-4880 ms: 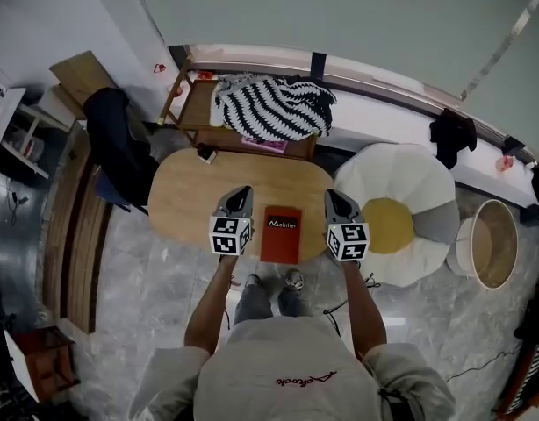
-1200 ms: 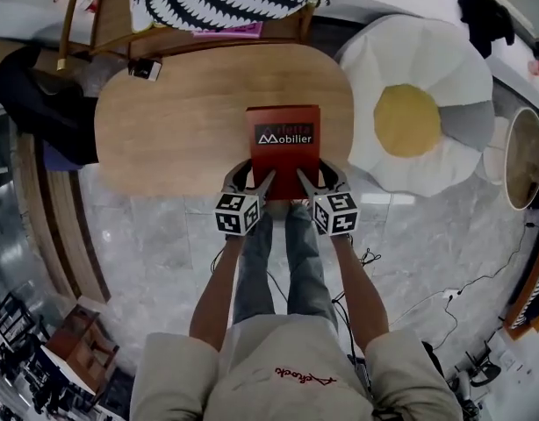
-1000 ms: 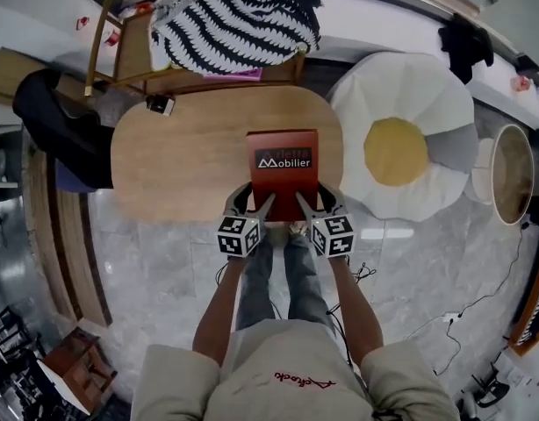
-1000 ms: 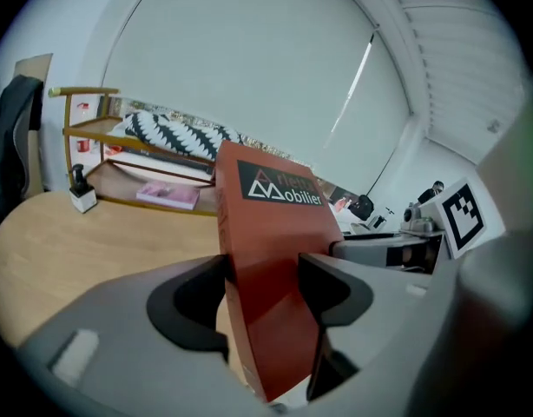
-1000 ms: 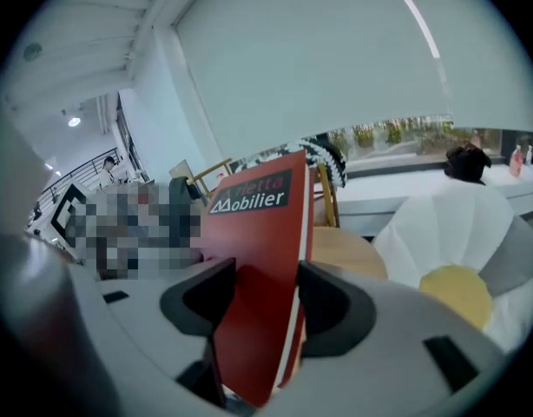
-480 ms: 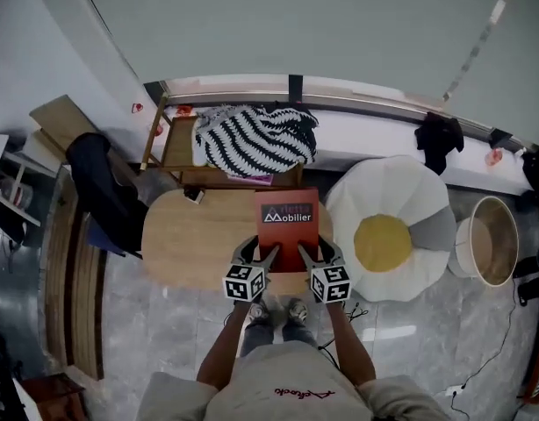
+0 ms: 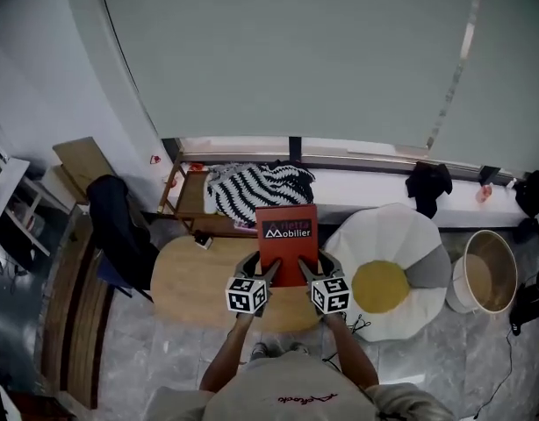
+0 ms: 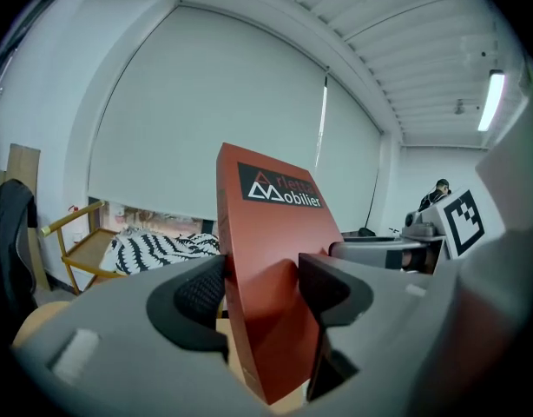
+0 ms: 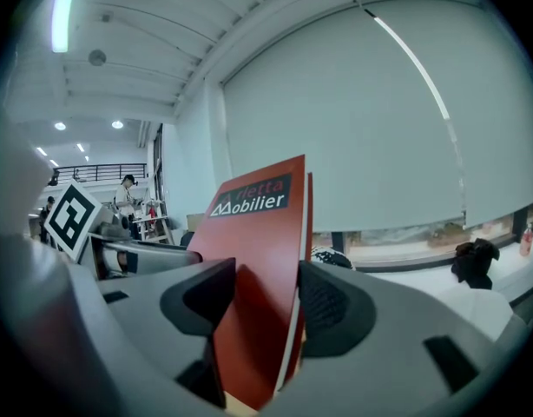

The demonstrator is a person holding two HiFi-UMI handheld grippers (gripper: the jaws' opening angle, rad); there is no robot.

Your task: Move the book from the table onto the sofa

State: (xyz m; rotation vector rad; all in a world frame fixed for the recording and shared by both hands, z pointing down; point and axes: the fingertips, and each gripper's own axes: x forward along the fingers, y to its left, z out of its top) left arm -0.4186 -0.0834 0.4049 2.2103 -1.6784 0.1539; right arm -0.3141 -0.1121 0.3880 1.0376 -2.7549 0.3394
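The red book (image 7: 286, 238), with "Mobilier" in white on its cover, is held up off the oval wooden table (image 7: 195, 285), cover towards me. My left gripper (image 7: 267, 271) is shut on its lower left edge and my right gripper (image 7: 305, 270) on its lower right edge. In the left gripper view the book (image 8: 273, 241) stands tilted between the pads of the left gripper (image 8: 262, 295). The right gripper view shows the book (image 9: 259, 233) clamped the same way in the right gripper (image 9: 265, 301). The white and yellow egg-shaped sofa cushion (image 7: 399, 279) lies on the floor right of the table.
A wooden chair with a black and white striped blanket (image 7: 256, 191) stands behind the table. A dark jacket (image 7: 111, 222) hangs at the left. A small object (image 7: 201, 241) lies on the table's far left. A round basket (image 7: 486, 270) sits at the far right, below the window ledge (image 7: 375, 182).
Both grippers have closed on the book's near edge and lifted it off the table. It now stands higher and farther out, above the table's far edge.
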